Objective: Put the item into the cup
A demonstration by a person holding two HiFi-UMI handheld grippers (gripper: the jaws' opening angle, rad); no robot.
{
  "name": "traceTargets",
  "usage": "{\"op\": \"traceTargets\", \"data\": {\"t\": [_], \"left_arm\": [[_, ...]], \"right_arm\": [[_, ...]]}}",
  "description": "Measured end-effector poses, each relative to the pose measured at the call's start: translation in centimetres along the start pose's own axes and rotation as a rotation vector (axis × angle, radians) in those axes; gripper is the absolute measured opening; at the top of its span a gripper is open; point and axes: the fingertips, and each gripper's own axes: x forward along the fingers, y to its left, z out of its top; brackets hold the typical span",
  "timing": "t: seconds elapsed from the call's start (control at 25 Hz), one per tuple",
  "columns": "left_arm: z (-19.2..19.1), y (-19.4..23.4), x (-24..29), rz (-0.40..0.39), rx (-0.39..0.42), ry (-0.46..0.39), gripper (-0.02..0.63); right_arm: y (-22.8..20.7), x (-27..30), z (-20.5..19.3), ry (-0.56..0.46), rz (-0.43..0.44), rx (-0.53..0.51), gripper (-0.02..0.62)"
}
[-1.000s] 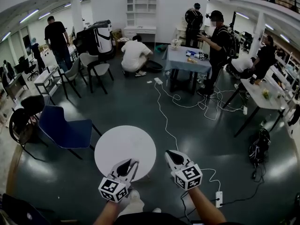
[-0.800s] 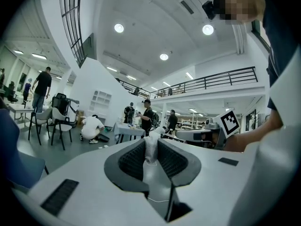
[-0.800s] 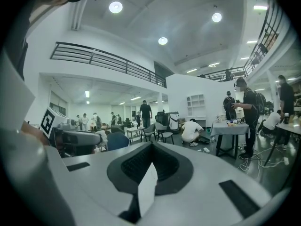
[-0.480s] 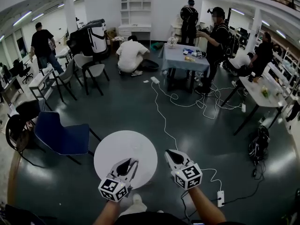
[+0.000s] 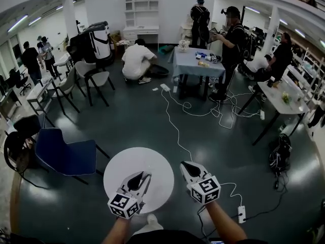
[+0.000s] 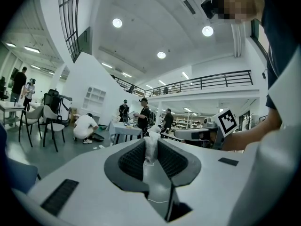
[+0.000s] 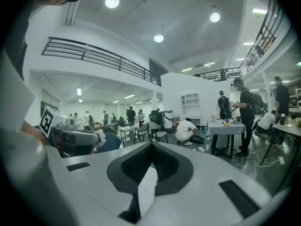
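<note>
My left gripper (image 5: 141, 176) is shut on a small crumpled white item (image 6: 151, 147), which stands upright between its dark ribbed pads (image 6: 131, 160). In the head view this gripper hangs over the near edge of a round white table (image 5: 147, 164). My right gripper (image 5: 186, 165) is beside it, to the right of the table and over the dark floor. Its jaws are shut with nothing between them in the right gripper view (image 7: 151, 147), where the left gripper (image 7: 75, 140) and its white item (image 7: 99, 136) show at the left. I cannot make out a cup.
A blue chair (image 5: 61, 154) stands left of the round table. White cables (image 5: 175, 126) and a power strip (image 5: 241, 213) lie on the floor. Farther off are a cloth-covered table (image 5: 195, 64) with small things, a white desk (image 5: 282, 98) at right, chairs and several people.
The room has slid toward me and the round table sits slightly lower in the head view. Both grippers keep their places in the view. A person in black at the left has moved farther away.
</note>
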Motion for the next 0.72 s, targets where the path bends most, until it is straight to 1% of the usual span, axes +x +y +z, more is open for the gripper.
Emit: {"op": "traceTargets", "data": {"t": [0.36,0.56,0.72], "left_arm": [[1.2,4.3,0.2,-0.034,-0.011,-0.015,0.091],[0.8,6.8,-0.6,-0.046,-0.036,-0.003,0.091],[0.1,8.2,-0.7,-0.06,-0.055,0.005,0.091]], "right_arm": [[1.2,4.1,0.9,0.028,-0.017,-0.016,0.015],[2.7,6.6,1.6,0.037,-0.027,-0.013,0.015],[3.3,8.0,1.2,0.052,-0.033,-0.015,0.015]]}}
